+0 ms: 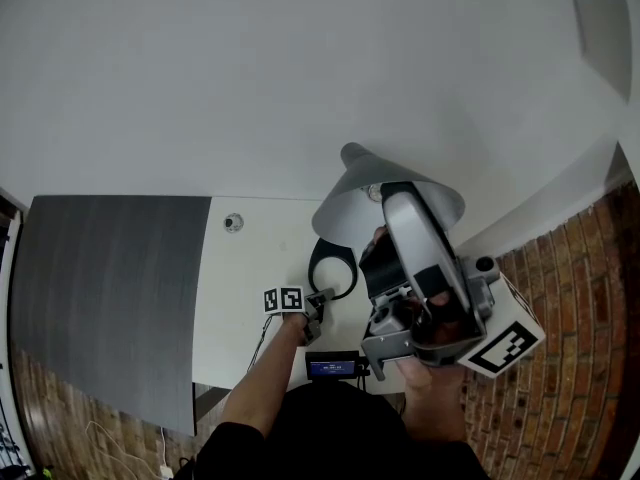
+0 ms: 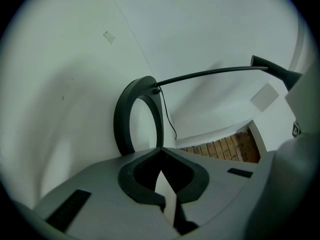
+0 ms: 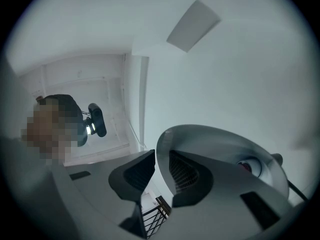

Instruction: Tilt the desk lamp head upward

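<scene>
— Lamp head (image 1: 385, 203): up over the right part of the white desk (image 1: 250, 268), cone rim turned toward us. What have we got on it?
— Right tongs (image 3: 156, 159) clenched on the rim, one jaw outside the cone and one inside, pointing upward.
— And the left tongs (image 2: 160, 150)?
— Closed on nothing, tips together, right at the near edge of the ring base (image 2: 125, 119). We cannot tell whether they press on it.
— We judge the tilt is in hand, perhaps part done. How do we finish it cleanly?
— Swing the rim up in an arc about the joint where the thin arm (image 2: 210, 74) meets the head; no straight pull. The arm looks springy and the base looks light, so we would bear down on the base with the left tongs before lifting further.
— Risks?
— The rim could slip out of a shallow bite. Or the whole lamp could rock toward the desk edge, which lies near on the right. Slow and steady, and we watch the base for any lift.
</scene>
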Demonstrator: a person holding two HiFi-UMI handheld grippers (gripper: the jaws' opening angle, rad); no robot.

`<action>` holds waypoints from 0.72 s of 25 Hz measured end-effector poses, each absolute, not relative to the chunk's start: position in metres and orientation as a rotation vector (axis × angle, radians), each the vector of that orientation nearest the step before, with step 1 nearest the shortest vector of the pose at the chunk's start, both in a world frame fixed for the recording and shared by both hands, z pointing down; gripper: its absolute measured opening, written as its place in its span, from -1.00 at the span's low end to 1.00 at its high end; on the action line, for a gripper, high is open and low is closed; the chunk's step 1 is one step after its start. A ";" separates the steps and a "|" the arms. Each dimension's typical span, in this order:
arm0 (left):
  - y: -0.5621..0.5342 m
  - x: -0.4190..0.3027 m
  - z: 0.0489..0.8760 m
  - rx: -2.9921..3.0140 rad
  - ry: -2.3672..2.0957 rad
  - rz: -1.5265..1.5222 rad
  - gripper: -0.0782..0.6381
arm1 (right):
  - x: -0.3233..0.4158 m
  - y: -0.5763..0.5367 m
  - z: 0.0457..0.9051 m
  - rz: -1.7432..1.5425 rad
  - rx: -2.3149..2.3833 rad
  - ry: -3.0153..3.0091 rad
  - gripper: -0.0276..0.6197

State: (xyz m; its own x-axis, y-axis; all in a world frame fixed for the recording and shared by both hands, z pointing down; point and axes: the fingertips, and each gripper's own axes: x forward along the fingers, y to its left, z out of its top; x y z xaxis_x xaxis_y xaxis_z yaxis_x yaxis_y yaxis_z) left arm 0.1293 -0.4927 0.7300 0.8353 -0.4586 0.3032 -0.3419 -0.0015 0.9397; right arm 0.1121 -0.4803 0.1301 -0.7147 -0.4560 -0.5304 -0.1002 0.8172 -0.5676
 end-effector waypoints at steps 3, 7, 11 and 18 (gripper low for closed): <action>-0.492 0.128 0.729 1.609 -0.647 -0.097 -0.76 | 0.111 -0.481 0.128 -0.666 -0.410 2.315 -0.63; -0.493 0.128 0.730 1.608 -0.654 -0.090 -0.76 | 0.111 -0.481 0.127 -0.671 -0.407 2.300 -0.63; -0.493 0.128 0.729 1.608 -0.652 -0.094 -0.76 | 0.111 -0.480 0.126 -0.671 -0.406 2.296 -0.63; -0.492 0.129 0.730 1.604 -0.633 -0.100 -0.76 | 0.109 -0.473 0.133 -0.655 -0.400 2.334 -0.63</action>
